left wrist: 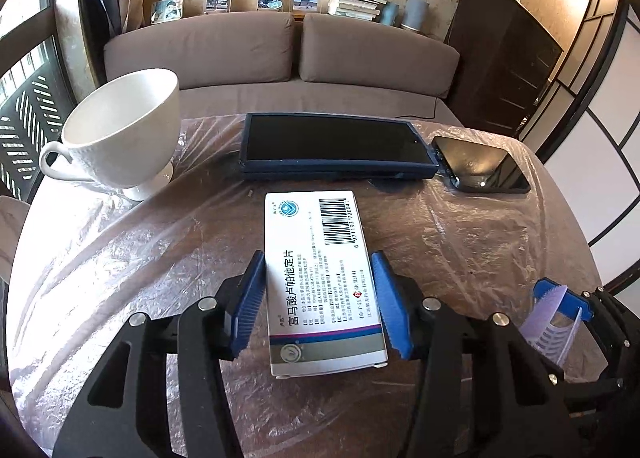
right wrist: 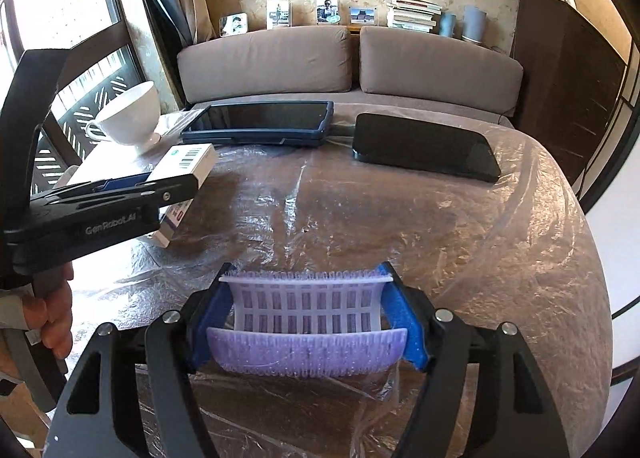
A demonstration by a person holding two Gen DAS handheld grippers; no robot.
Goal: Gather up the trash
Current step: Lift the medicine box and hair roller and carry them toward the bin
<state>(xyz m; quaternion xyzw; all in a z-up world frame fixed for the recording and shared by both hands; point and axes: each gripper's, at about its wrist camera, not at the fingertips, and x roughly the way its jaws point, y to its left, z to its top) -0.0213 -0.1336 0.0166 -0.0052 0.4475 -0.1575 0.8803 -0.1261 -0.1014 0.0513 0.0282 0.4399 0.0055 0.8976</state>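
A white medicine box [left wrist: 320, 278] with a barcode sits between the blue pads of my left gripper [left wrist: 318, 274], which is shut on it above the plastic-covered table [left wrist: 120, 266]. The box also shows in the right wrist view [right wrist: 188, 162], held by the left gripper [right wrist: 120, 194]. My right gripper [right wrist: 308, 298] is shut on a small purple-and-white plastic basket [right wrist: 308, 318], held just above the table. The basket also shows at the right of the left wrist view [left wrist: 552, 322].
A white cup [left wrist: 120, 130] stands at the far left. A dark blue tablet [left wrist: 336, 146] and a black phone [left wrist: 480, 168] lie at the far side. A brown sofa [left wrist: 280, 54] is behind the table, with a dark cabinet [left wrist: 504, 70] at right.
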